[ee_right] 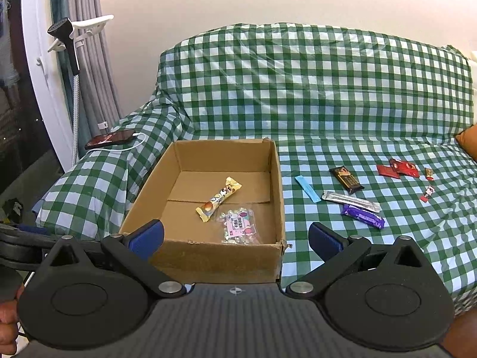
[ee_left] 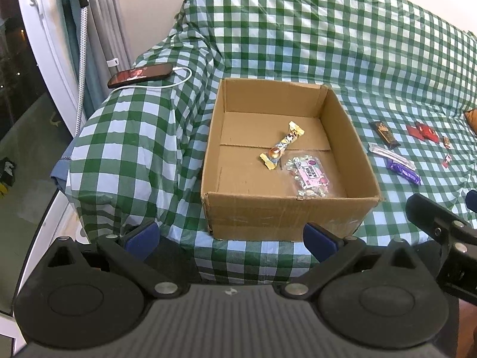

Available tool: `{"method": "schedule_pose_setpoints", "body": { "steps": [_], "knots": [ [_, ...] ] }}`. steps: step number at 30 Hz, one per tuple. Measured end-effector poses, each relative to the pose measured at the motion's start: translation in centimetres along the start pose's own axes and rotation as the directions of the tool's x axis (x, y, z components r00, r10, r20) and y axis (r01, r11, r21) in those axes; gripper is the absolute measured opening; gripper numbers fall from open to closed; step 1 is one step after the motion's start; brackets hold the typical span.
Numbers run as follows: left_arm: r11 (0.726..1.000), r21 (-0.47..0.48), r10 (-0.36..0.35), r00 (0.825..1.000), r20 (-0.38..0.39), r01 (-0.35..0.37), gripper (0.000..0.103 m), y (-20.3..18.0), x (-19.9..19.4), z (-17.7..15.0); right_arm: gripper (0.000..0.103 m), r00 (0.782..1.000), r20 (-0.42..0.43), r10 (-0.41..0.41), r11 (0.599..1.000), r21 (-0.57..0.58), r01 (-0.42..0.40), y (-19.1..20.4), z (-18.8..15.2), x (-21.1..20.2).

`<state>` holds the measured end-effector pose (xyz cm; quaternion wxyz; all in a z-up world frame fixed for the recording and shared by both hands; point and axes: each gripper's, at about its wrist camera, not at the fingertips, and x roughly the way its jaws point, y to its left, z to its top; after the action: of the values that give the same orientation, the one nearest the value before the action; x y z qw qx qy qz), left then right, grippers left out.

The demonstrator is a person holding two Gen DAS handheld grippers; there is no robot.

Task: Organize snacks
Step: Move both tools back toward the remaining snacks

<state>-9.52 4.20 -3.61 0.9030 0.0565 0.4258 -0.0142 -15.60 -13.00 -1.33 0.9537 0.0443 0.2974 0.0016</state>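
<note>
- snacks lie in two groups on a green checked cover (ee_right: 342, 95) over a sofa.
- in the cardboard box (ee_right: 277, 185): a yellow-ended bar (ee_right: 219, 198) and, touching it, a clear candy bag (ee_right: 238, 225).
- on the cover right of the box: blue stick (ee_right: 308, 188), dark bar (ee_right: 346, 179), silver stick (ee_right: 351, 202), purple bar (ee_right: 363, 216), red packets (ee_right: 398, 168) and two tiny sweets (ee_right: 428, 183).
- left gripper (ee_left: 231, 237) hangs before the box, jaws wide apart, holding nothing.
- right gripper (ee_right: 237, 237) likewise spread and empty, beside the left one.
- a phone (ee_left: 140, 74) charges on the armrest.

orange cushion (ee_right: 468, 141): edge-cropped | tiny red wrappers (ee_right: 427, 194): labels unreadable
</note>
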Motion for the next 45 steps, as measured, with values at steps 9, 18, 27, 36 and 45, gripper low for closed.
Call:
{"method": "schedule_pose_setpoints", "body": {
  "steps": [9,18,27,36,45],
  "knots": [
    [1.000,0.001,-0.002,0.999,-0.038,0.002,0.103,0.1,1.4,0.0,0.103,0.999,-0.034,0.002,1.000,-0.003,-0.002,-0.2,-0.1,0.9],
    [1.000,0.011,0.001,0.998,-0.066,-0.001,0.103,-0.1,2.4,0.3,0.103,0.998,-0.066,0.005,1.000,0.002,-0.005,-0.7,-0.1,1.9],
    [0.999,0.031,0.014,0.996,-0.092,-0.011,0.103,-0.6,3.6,0.6,0.103,0.996,-0.084,0.017,1.000,0.012,-0.016,-1.5,-0.2,2.8],
    [0.998,0.063,0.040,0.992,-0.119,-0.032,0.103,-1.8,4.9,1.7,0.103,0.996,-0.089,0.014,0.997,0.082,-0.006,-3.5,-0.4,4.1],
    [0.990,0.140,0.025,0.997,-0.069,-0.015,0.103,-6.9,5.6,6.1,0.103,0.995,-0.036,-0.096,0.976,0.192,0.101,-10.4,0.1,4.6]
  ]
}}
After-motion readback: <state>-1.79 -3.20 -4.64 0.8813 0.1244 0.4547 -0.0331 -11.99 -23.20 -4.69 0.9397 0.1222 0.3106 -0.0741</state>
